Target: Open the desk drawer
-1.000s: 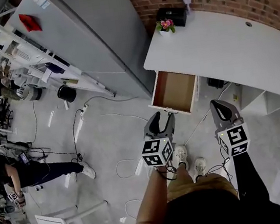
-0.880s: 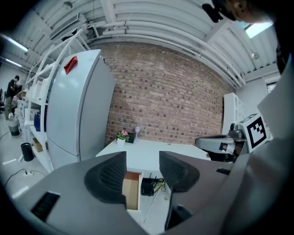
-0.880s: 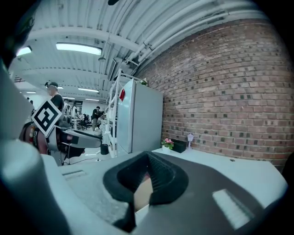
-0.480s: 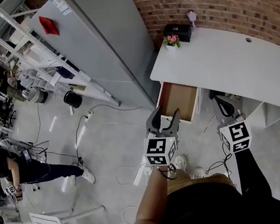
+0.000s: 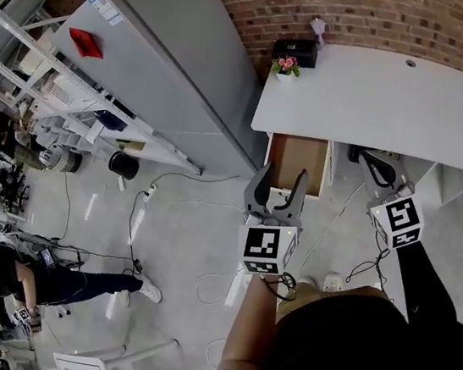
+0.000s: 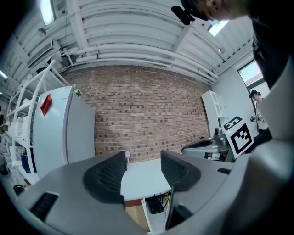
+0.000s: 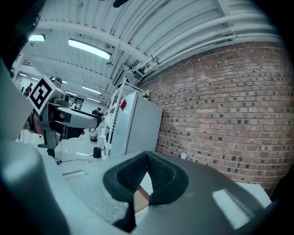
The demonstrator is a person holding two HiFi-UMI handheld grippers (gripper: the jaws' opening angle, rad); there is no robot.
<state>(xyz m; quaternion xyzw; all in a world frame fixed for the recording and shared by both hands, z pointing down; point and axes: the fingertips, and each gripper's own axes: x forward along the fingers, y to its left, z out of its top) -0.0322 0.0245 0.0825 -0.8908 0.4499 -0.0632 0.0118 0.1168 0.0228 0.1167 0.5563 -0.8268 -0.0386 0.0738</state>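
Higher than before, left tongs (image 5: 280,192) gape empty and right tongs (image 5: 381,169) sit closed near the open drawer (image 5: 298,156).

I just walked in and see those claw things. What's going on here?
A person stands at a white desk, holding a gripper in each hand. The desk drawer is already pulled out and looks empty. Neither gripper touches it: the left gripper is open with nothing between its jaws, and the right gripper is shut.
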